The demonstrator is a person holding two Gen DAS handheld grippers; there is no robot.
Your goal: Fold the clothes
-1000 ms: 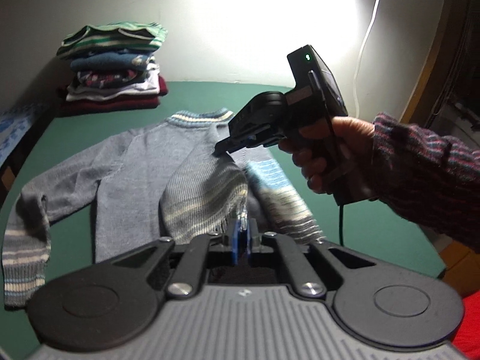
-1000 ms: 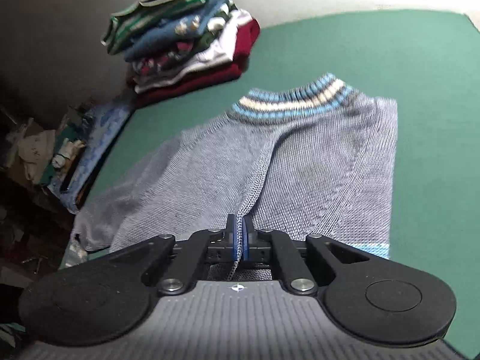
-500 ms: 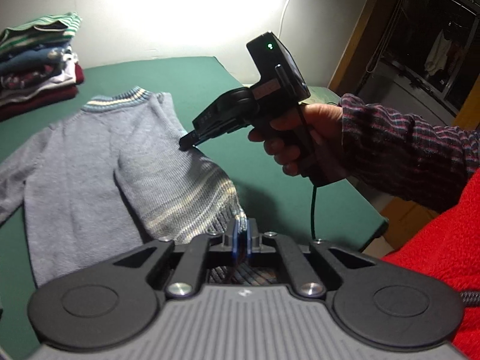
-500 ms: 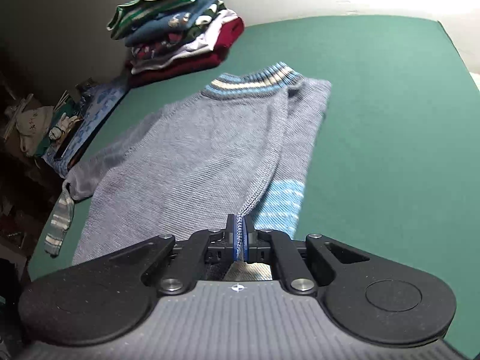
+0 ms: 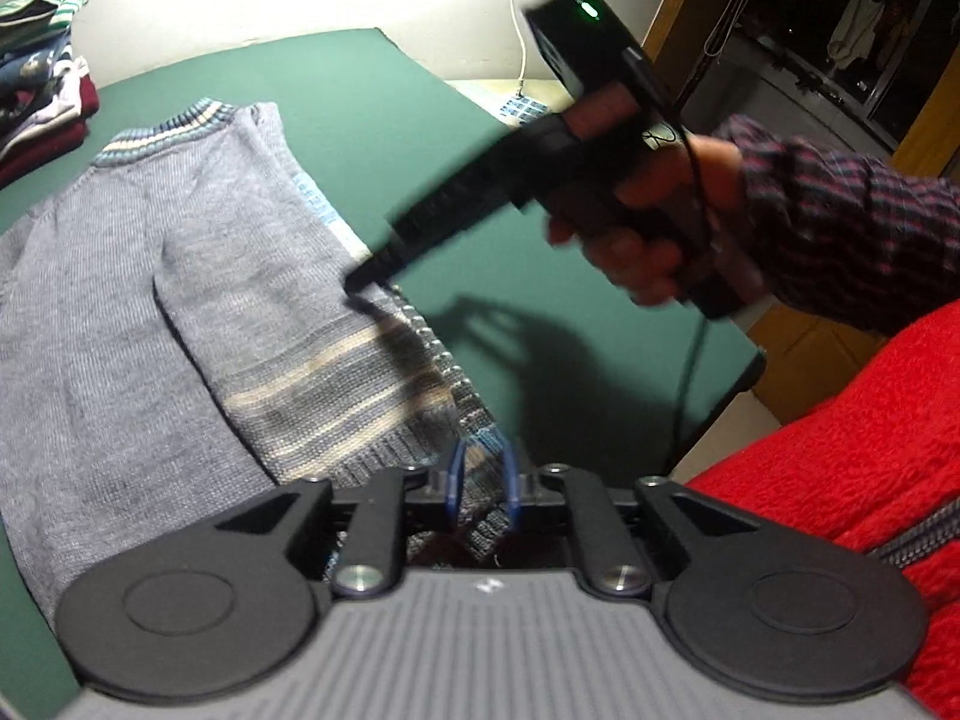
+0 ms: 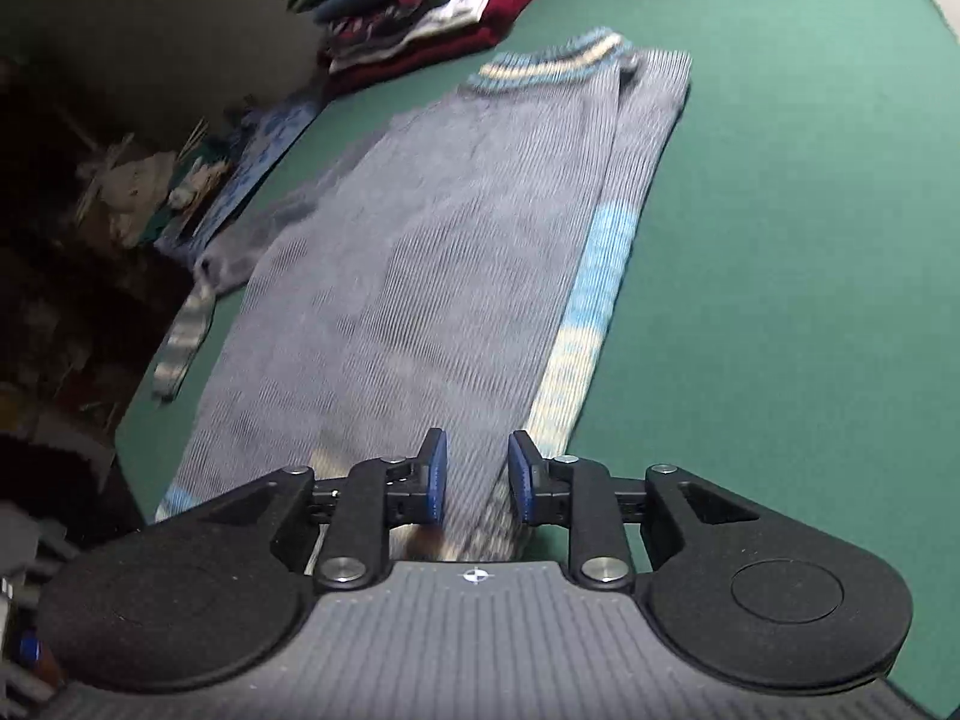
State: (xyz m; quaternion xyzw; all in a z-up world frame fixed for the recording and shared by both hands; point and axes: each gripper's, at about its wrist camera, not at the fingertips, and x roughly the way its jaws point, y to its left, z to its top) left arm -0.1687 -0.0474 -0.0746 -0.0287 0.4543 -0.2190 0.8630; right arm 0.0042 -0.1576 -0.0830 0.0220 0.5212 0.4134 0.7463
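Note:
A grey knitted sweater (image 5: 120, 276) with a striped collar lies flat on the green table (image 5: 372, 96). Its right side is folded over the body, and the striped hem band (image 5: 336, 396) faces up. My left gripper (image 5: 483, 480) sits at the near hem; its jaws are opening, and ribbed hem lies loosely between the blue pads (image 5: 456, 477). My right gripper (image 6: 478, 480) hovers low over the folded edge of the sweater (image 6: 420, 276), jaws opening, with cloth below the gap and not pinched. The left wrist view shows the right gripper (image 5: 360, 285) held by a hand (image 5: 636, 252), tip at the fold.
A stack of folded clothes (image 6: 420, 6) stands at the table's far left corner (image 5: 36, 60). Red fabric (image 5: 840, 450) is close on the right. Clutter (image 6: 150, 192) lies beyond the left edge, where one sleeve (image 6: 186, 330) hangs over. A doorway (image 5: 840, 30) is at the far right.
Both grippers were shut on the sweater's edge and carried it across toward the near right. Now both pairs of pads stand apart and the folded cloth lies on the table.

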